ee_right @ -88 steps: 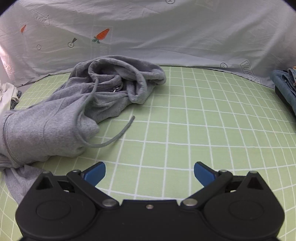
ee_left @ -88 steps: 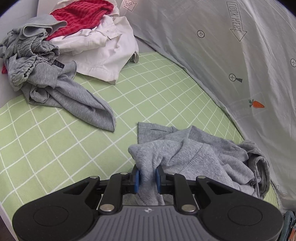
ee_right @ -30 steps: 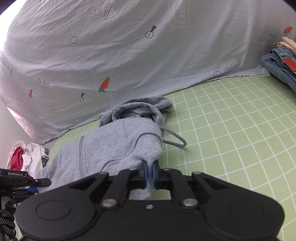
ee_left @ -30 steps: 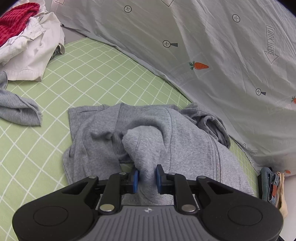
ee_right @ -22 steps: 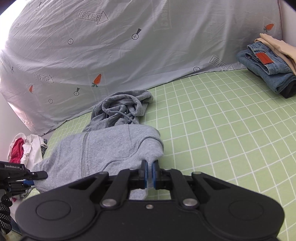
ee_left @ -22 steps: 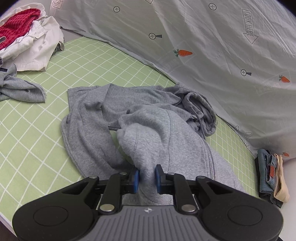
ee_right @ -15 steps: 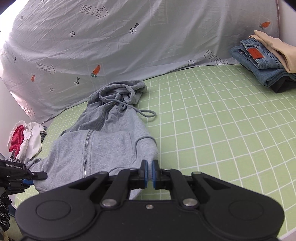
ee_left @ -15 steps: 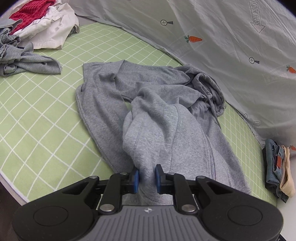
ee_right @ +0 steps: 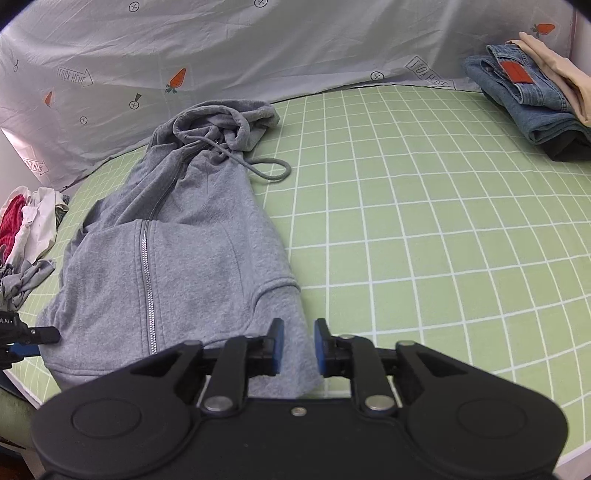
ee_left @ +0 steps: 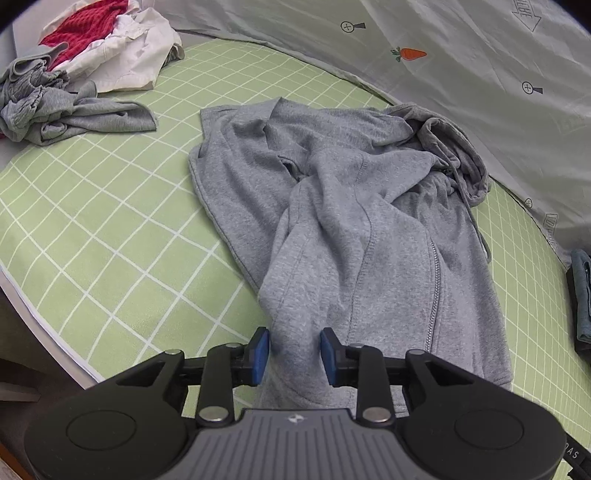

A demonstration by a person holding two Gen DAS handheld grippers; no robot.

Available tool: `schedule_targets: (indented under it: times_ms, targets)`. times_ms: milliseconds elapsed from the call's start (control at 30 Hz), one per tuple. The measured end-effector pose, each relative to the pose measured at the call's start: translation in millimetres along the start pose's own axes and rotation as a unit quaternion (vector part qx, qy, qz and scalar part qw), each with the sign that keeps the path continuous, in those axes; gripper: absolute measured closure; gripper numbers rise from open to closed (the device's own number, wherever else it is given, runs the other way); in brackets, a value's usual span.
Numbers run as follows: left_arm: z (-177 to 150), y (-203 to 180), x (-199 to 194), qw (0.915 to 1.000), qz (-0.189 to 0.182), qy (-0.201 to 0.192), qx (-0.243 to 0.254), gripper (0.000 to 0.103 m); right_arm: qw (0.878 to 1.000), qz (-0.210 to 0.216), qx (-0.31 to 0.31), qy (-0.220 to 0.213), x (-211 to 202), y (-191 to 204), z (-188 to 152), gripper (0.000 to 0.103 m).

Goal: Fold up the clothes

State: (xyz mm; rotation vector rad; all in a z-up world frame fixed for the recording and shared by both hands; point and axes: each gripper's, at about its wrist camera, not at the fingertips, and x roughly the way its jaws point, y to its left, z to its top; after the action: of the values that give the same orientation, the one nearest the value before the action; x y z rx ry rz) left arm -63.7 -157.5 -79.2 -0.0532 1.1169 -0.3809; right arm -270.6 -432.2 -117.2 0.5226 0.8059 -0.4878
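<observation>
At bench edge, hoodie (ee_left: 362, 236) lies spread; both tools, L (ee_left: 294, 350) & R (ee_right: 298, 346), part-spread around hem. Next: straighten sleeves.

Soft, even light fills both views, shadows are faint, focus is sharp, and fisheye bending darkens the corners.

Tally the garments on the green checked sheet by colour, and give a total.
Grey: 2, the zip hoodie and a crumpled grey garment
Red: 1
White: 1
Blue denim: 1, folded jeans
Beige: 1, folded on the jeans
Total: 6 visible
</observation>
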Motion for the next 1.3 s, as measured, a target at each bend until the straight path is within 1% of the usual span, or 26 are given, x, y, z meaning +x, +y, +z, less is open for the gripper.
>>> schedule_targets:
  times_ms: [33,67,100,133,167,200,233,333,400,567,633,700,767,867,967,1100,1167,1200,1267,1300]
  targets:
    - [4,-2,-2,0.9999,0.004,-0.009,0.008,0.06,1.0,-0.006,0.001,-0.009,1,1,5,0.033]
    - [10,-4,-5,0.9997,0.006,-0.019,0.015,0.057,1.0,-0.011,0.001,-0.017,3,3,11,0.019]
    - [16,-5,-8,0.9994,0.004,-0.03,0.02,0.051,1.0,-0.016,0.0,-0.024,4,4,16,0.015]
    - [21,-6,-10,0.999,0.003,-0.038,0.023,0.044,0.999,-0.018,-0.002,-0.028,6,6,21,0.008]
    - [28,-8,-12,0.9983,0.002,-0.049,0.03,0.039,0.999,-0.021,-0.005,-0.036,8,8,25,0.0]
    - [35,-11,-13,0.9975,0.002,-0.06,0.036,0.031,0.998,-0.027,-0.01,-0.048,10,11,29,0.0]
    - [42,-14,-14,0.9965,0.003,-0.07,0.045,0.027,0.998,-0.033,-0.015,-0.06,12,14,34,0.0]
    - [60,-23,-10,0.993,0.01,-0.091,0.075,0.019,0.996,-0.045,-0.024,-0.074,28,24,50,0.0]
    - [73,-27,-1,0.9908,0.012,-0.097,0.093,0.013,0.995,-0.053,-0.029,-0.08,41,30,62,0.0]
    - [113,-32,32,0.989,-0.005,-0.094,0.114,0.009,0.992,-0.072,-0.041,-0.094,71,45,92,0.0]
    - [134,-35,50,0.9877,-0.011,-0.093,0.125,0.009,0.991,-0.077,-0.047,-0.094,86,50,103,0.0]
    - [153,-42,67,0.9853,-0.009,-0.091,0.144,0.009,0.991,-0.081,-0.054,-0.089,107,55,118,0.0]
    - [177,-50,89,0.9815,-0.013,-0.082,0.173,0.009,0.991,-0.087,-0.056,-0.08,127,58,132,0.0]
    - [202,-67,117,0.9773,-0.027,-0.068,0.199,0.009,0.991,-0.093,-0.057,-0.075,154,61,155,0.0]
    - [224,-84,148,0.9724,-0.043,-0.056,0.222,0.009,0.991,-0.087,-0.062,-0.076,179,65,173,0.0]
    - [246,-97,179,0.9723,-0.061,-0.053,0.219,0.009,0.993,-0.075,-0.066,-0.067,214,71,193,0.0]
    - [251,-104,194,0.9733,-0.068,-0.044,0.215,0.009,0.992,-0.092,-0.07,-0.056,232,72,200,0.0]
    - [253,-106,200,0.9737,-0.066,-0.038,0.215,0.011,0.99,-0.108,-0.074,-0.05,238,72,203,0.0]
    - [257,-109,209,0.9745,-0.065,-0.031,0.212,0.019,0.985,-0.145,-0.077,-0.049,246,69,209,0.0]
    - [259,-110,211,0.975,-0.066,-0.029,0.21,0.032,0.982,-0.165,-0.078,-0.056,247,66,212,0.0]
